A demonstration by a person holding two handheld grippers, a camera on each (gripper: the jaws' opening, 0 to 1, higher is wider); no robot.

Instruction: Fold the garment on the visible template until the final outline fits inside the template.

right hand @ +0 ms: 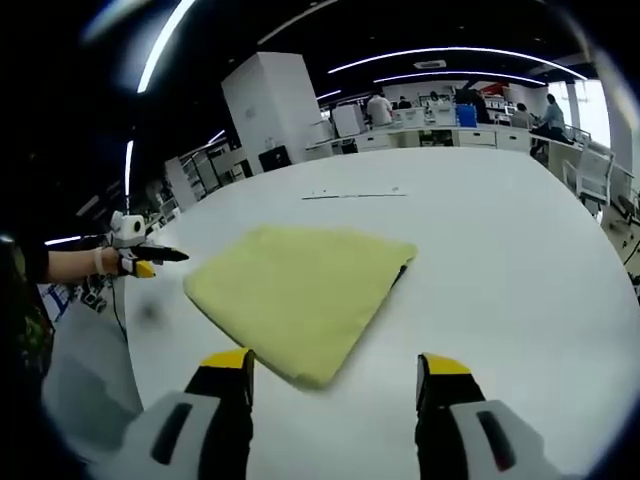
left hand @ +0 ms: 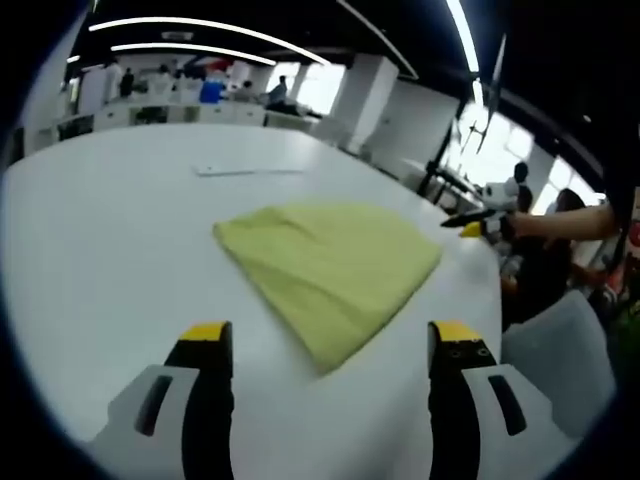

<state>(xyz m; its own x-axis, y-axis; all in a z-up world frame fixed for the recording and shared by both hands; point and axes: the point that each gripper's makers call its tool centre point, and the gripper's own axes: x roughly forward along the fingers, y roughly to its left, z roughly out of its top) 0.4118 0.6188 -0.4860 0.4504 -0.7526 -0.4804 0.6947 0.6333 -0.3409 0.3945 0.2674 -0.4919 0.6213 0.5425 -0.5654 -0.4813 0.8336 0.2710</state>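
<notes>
In your left gripper view, your left gripper [left hand: 332, 345] stands wide apart, holding nothing, over the white table [left hand: 100, 250]; one folded yellow garment [left hand: 330, 265] lies mid-table. In your right gripper view, your right gripper [right hand: 335, 375] likewise gapes empty, just short of that garment's near corner.

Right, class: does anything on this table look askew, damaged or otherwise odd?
Nothing is damaged or spilled. The folded yellow garment lies flat on the white table, one dark edge peeking from under its side. Both tongs, left and right, hover open, apart from it.
</notes>
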